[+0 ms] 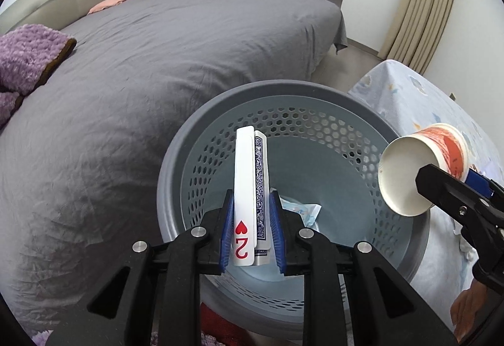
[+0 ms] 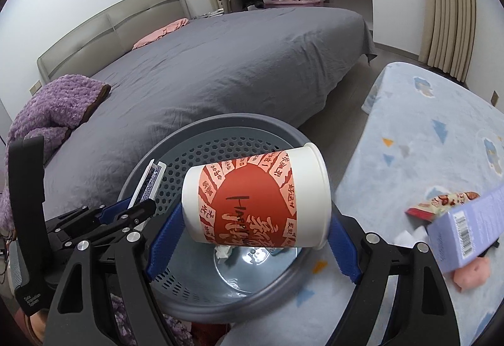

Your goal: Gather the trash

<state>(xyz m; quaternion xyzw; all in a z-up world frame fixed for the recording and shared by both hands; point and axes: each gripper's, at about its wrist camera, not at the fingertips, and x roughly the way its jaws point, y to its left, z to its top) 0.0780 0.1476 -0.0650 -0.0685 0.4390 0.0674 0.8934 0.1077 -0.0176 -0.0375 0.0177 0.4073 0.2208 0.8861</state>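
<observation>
- Your left gripper (image 1: 251, 221) is clamped on 2 playing cards (image 1: 250, 188) above the grey basket (image 1: 315, 90)
- Your right gripper (image 2: 252, 239) grips the paper cup (image 2: 255, 198) sideways over the basket

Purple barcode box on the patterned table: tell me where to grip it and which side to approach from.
Grip the purple box across its two broad faces near the free barcode end, coming from the basket side. It lies tilted with that end nearest and unobstructed, while the snack packet crowds its far side. The right gripper must drop its paper cup first.
</observation>
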